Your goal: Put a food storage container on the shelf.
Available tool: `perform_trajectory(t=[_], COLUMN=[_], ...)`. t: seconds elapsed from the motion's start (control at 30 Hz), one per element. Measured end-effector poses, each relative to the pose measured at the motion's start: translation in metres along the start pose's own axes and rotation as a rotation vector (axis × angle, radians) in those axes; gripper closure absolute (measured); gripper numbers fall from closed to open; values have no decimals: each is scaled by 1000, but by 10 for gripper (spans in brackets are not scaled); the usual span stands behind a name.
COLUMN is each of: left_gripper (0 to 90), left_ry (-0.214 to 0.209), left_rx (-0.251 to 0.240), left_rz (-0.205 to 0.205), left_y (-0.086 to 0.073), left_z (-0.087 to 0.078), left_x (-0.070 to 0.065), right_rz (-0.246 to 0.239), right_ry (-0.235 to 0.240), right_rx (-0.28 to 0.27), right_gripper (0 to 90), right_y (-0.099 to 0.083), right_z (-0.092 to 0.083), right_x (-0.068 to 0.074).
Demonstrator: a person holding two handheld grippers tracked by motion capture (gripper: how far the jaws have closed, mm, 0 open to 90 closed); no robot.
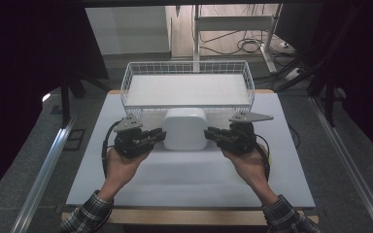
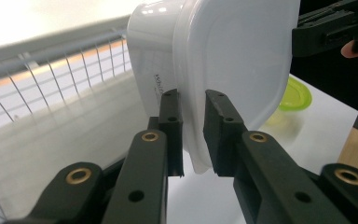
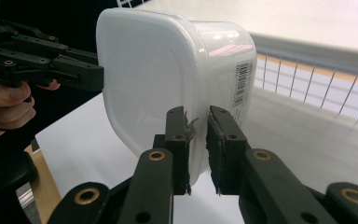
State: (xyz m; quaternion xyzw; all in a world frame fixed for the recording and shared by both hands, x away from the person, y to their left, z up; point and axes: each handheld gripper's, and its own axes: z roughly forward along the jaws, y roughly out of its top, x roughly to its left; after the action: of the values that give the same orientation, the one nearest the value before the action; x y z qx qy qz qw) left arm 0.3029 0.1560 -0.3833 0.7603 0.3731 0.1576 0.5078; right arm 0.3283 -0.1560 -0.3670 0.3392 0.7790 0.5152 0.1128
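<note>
White lidded box [image 1: 185, 128] clamped by its lid rim, left gripper [image 1: 159, 135] and right gripper [image 1: 211, 133] fingers on opposite sides, keeping it level before the wire basket [image 1: 187, 68].

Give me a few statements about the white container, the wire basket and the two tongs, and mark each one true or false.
1. Both tongs grip the white container by the rim of its lid. True: the left tongs and the right tongs each pinch the rim from opposite sides.
2. The container is already inside the wire basket. False: it is held just in front of the basket.
3. The container has no lid. False: a white lid is fitted on it.
4. A green-lidded tub sits on the table behind the container in the left gripper view. True.
5. The basket holds several boxes. False: no boxes are seen inside it.
</note>
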Motion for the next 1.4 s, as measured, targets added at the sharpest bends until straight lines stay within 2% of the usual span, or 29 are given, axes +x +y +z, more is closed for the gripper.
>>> perform_trajectory(t=[0.47, 0.67, 0.9, 1.2, 1.4], left_gripper=[782, 782, 783, 782, 778], left_ry=[32, 40, 46, 26, 7], left_rx=[-50, -61, -70, -73, -65], left_rz=[24, 32, 32, -15, -47], left_y=[42, 59, 76, 91, 95], left_z=[-12, -15, -11, 2, 12], left_x=[7, 11, 17, 32, 42], right_rz=[-18, -16, 9, 25, 40], right_ry=[5, 2, -8, -31, -44], right_rx=[-56, -75, -79, -84, -83], right_gripper=[786, 784, 779, 778, 776], right_y=[44, 58, 74, 90, 96], right_z=[-3, -3, 0, 6, 13], right_x=[-4, -8, -17, -28, -38])
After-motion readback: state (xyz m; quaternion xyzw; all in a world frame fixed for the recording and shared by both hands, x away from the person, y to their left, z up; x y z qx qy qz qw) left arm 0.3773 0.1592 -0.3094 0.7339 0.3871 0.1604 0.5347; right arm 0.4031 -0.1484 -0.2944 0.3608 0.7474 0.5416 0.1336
